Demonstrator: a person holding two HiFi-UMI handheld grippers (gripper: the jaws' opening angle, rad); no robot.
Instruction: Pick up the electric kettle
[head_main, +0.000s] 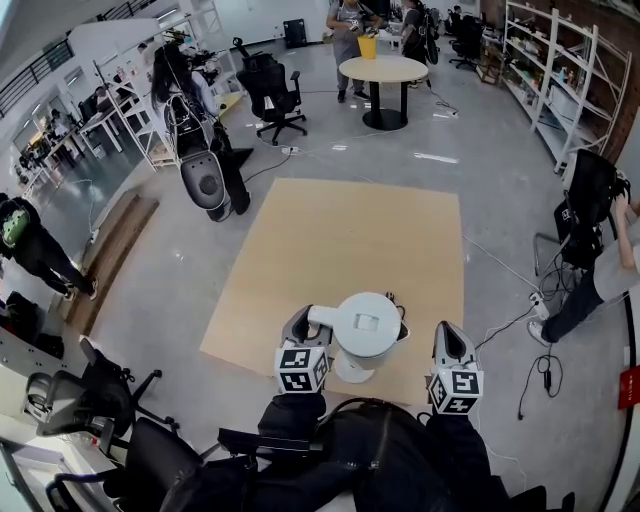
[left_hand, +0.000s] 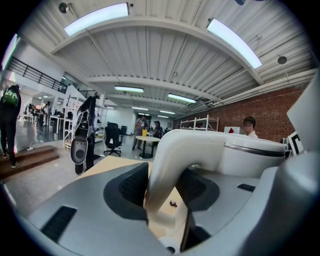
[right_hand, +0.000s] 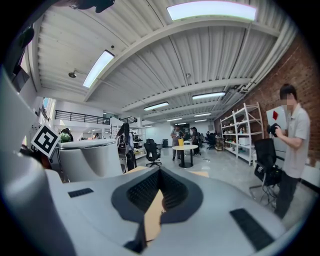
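The white plastic electric kettle (head_main: 366, 325) stood on its round white base (head_main: 350, 376) on the tan wooden counter (head_main: 300, 230). The left gripper (head_main: 308, 325), held near level, had its jaws clamped on the kettle's curved white handle (left_hand: 170, 165). The right gripper (head_main: 450, 335) hung beside the kettle without touching it, jaws closed to a slit on nothing. The grip suited a lift about to come, or a kettle just set back down.
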